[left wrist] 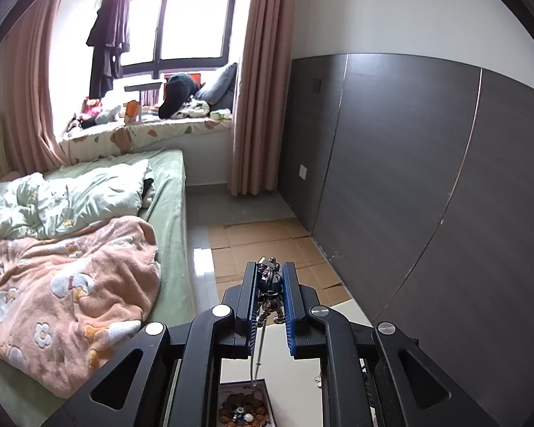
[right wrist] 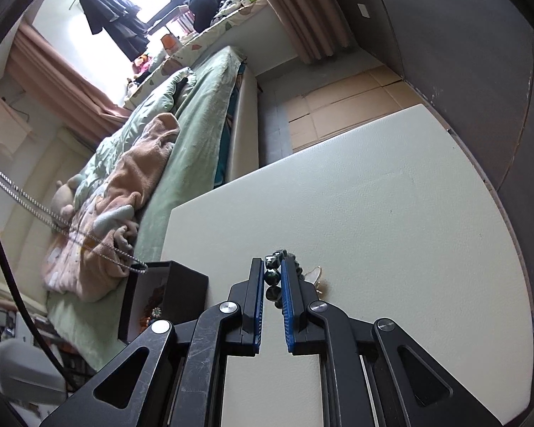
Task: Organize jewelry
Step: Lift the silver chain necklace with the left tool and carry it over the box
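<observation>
Left wrist view: my left tool (left wrist: pixel 270 277) pinched a metal pendant (left wrist: pixel 270 281), chain (left wrist: pixel 258 352) dangling into the half-hidden box (left wrist: pixel 244 405). My right tool (right wrist: pixel 271 277) gripped dark beads (right wrist: pixel 272 279) on the tabletop (right wrist: pixel 391 213).

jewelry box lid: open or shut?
Open. The jewelry box shows its inside, with beaded pieces in it, and the necklace chain runs down to its rim. No lid visible.

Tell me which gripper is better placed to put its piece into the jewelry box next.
Probably left. The left gripper holds a pendant whose chain hangs to the box directly below. The right gripper grips the bead bracelet on the table, beside the box.
</observation>
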### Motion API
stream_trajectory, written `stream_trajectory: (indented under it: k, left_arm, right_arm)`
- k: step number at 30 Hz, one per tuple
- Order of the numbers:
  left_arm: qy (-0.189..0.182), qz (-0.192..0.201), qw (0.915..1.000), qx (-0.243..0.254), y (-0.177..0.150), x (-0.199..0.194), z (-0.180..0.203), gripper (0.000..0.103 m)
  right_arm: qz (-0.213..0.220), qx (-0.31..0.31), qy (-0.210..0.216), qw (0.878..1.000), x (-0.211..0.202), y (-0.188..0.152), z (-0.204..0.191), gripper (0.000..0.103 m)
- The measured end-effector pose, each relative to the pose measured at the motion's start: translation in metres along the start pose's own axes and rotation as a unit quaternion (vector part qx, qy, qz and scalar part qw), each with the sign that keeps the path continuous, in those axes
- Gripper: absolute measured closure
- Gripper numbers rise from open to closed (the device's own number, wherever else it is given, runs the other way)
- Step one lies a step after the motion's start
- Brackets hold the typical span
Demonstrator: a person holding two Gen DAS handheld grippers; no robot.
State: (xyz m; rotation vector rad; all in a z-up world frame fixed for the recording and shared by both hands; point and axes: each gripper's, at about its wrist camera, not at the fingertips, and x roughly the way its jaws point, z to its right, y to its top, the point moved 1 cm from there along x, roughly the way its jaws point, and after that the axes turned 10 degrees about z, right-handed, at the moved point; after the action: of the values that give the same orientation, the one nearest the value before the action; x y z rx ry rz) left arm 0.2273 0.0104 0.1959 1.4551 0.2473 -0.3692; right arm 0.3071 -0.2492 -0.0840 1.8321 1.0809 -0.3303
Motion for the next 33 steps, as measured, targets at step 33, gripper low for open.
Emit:
stream_trajectory:
  k: [33]
  left_arm:
    - [0.024, -0.126, 0.991, -0.037, -0.135, 0.077, -0.065, 0.089]
  right_arm:
    - [0.05, -0.021, 0.13, 0.99, -0.023, 0.003, -0.052, 0.092]
